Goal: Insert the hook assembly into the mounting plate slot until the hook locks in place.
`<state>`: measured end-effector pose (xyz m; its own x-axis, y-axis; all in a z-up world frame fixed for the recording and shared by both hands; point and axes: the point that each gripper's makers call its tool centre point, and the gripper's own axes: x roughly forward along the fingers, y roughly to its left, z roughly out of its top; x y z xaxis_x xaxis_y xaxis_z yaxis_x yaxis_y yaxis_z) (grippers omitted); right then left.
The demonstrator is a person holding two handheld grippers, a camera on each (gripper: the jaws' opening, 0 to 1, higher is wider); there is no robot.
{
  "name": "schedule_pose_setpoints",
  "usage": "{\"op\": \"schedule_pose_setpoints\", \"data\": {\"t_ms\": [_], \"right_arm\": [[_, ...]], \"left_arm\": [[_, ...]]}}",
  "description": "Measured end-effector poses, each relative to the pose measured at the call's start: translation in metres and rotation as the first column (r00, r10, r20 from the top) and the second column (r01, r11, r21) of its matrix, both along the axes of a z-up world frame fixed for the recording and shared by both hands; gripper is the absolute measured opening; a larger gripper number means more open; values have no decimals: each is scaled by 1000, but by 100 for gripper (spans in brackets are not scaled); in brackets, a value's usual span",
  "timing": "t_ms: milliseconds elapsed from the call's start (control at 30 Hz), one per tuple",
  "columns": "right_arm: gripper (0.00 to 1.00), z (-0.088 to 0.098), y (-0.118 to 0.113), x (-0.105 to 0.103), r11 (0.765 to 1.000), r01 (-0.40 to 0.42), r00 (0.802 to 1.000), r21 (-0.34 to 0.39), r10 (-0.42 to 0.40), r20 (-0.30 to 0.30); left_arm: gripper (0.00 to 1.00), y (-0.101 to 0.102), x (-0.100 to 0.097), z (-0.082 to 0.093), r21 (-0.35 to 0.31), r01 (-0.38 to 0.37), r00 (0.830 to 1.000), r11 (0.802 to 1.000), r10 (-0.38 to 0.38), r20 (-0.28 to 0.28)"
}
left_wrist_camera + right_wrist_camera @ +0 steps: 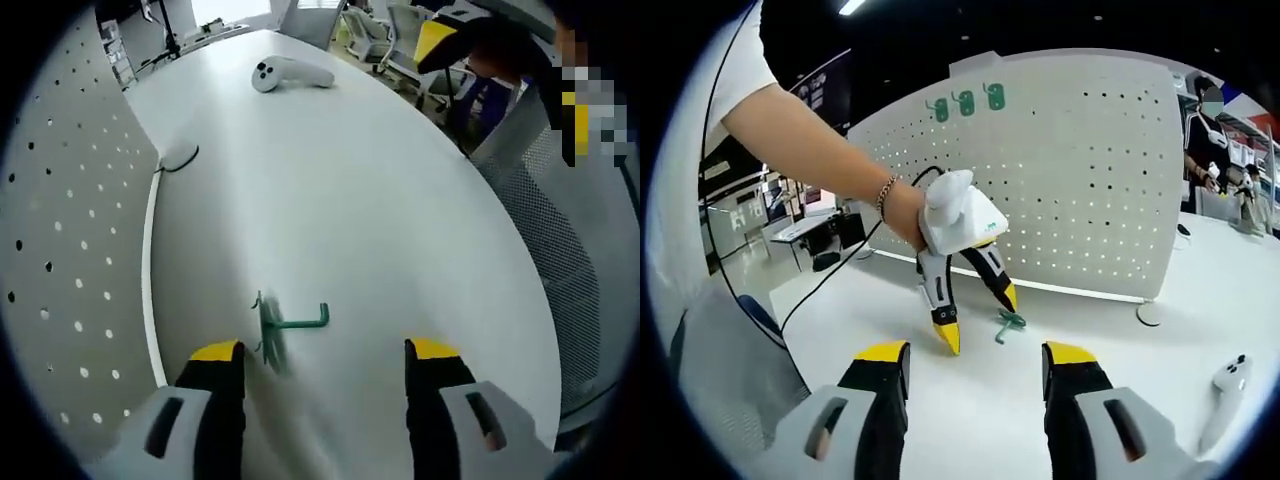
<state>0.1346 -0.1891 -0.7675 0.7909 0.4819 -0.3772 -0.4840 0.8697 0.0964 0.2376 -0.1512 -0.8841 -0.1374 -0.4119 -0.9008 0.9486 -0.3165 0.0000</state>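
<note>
Left gripper view: on your left stands the white pegboard (60,260), and the green hook (285,325) lies on the white table (400,220) just ahead of your left gripper (325,350), whose jaws are spread and hold nothing. A white controller (290,73) rests far across the table. In the right gripper view your left gripper (980,315) hangs above the hook (1008,324), jaws apart, and your right gripper (975,355) is likewise spread and empty; the pegboard (1080,170) stands behind.
</note>
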Motion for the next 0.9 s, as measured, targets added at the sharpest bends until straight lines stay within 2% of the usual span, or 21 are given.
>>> {"op": "schedule_pose_setpoints", "data": {"t_ms": [267,433,900], "right_arm": [[50,0,-1,0,1000,3,1000,6,-3,-2],[51,-1,0,-1,1000,-1,1000,6,1,-4],[53,-4,-1,-1,1000,3,1000,0,-3,-20]], "left_arm": [[48,-3,8,1,-11,-33,999,999,33,-2],[36,-7,18,2,-34,-85,996,996,84,-12],[25,-8,23,2,-28,-131,991,991,131,2]]}}
